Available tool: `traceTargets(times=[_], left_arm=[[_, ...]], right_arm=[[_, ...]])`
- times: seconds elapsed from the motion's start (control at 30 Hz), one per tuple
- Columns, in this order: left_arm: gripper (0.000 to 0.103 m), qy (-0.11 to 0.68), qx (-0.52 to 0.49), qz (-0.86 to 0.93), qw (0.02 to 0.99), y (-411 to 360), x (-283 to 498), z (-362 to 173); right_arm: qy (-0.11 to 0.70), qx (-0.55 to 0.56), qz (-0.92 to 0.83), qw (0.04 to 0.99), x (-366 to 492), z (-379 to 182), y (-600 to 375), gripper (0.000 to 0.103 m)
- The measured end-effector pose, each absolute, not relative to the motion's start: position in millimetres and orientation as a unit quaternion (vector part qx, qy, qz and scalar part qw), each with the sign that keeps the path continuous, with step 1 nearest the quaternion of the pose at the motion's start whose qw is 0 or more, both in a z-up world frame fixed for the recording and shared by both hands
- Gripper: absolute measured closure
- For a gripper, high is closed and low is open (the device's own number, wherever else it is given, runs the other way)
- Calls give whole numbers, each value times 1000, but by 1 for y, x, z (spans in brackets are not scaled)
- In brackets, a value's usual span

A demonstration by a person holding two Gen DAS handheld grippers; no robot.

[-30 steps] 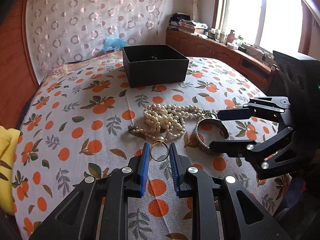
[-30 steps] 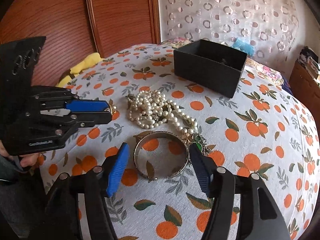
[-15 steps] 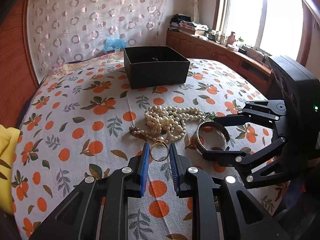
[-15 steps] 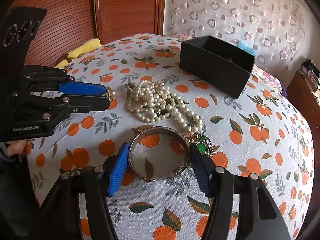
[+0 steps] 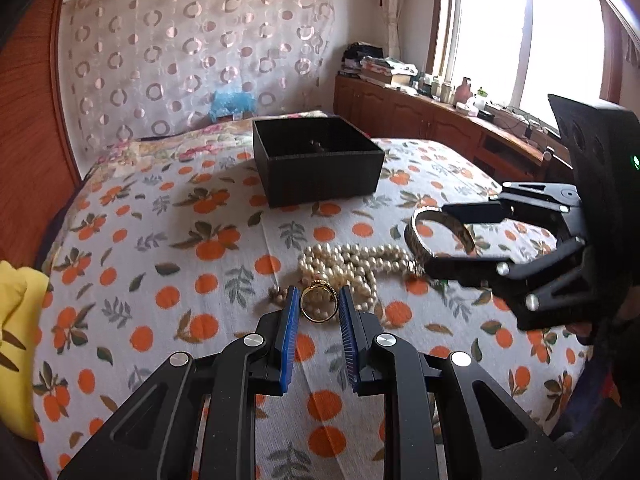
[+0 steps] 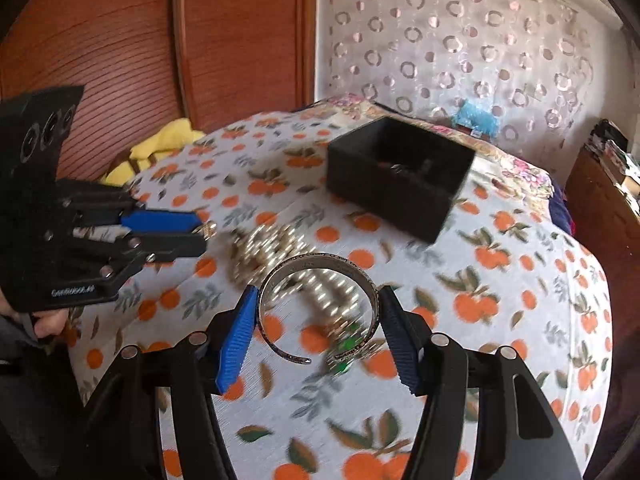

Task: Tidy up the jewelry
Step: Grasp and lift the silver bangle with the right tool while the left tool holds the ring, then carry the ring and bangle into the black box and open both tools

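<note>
My left gripper (image 5: 319, 304) is shut on a gold ring (image 5: 318, 305) and holds it above the bed, near a heap of pearl necklace (image 5: 352, 266). My right gripper (image 6: 316, 312) is shut on a silver open bangle (image 6: 320, 276) and holds it lifted off the bedspread; it also shows in the left wrist view (image 5: 436, 236). A black open box (image 5: 316, 160) stands farther back on the bed, with a small item inside; it also shows in the right wrist view (image 6: 400, 178). The pearls (image 6: 272, 248) are blurred below the bangle.
The bed has an orange-print bedspread (image 5: 160, 248). A yellow cloth (image 5: 16, 308) lies at its left edge. A wooden headboard (image 6: 120, 40) and curtain stand behind. A cluttered wooden counter (image 5: 440, 112) runs under the window at right.
My right gripper has closed on the bangle and lifted it off the bed toward the box. My left gripper has risen slightly with the ring in it.
</note>
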State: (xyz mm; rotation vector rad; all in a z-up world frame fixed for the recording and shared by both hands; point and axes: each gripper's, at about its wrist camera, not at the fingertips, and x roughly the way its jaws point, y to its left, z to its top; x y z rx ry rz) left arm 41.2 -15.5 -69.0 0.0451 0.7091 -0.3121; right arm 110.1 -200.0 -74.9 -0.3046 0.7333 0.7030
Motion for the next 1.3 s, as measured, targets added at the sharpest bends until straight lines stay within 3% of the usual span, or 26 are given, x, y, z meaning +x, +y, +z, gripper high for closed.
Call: traceTargets(times=[0.73, 0.87, 0.93, 1.3], left_arm=[[84, 325, 34, -126, 936, -7, 106, -48], [84, 321, 38, -124, 938, -8, 117, -40], [84, 320, 37, -124, 939, -9, 122, -37], [84, 319, 36, -119, 939, -19, 158, -27]], right_arm=[[339, -99, 286, 891, 250, -51, -184, 40], [338, -97, 286, 891, 261, -52, -179, 38], [335, -93, 286, 893, 262, -52, -180, 30], [326, -73, 258, 907, 249, -54, -215, 30]])
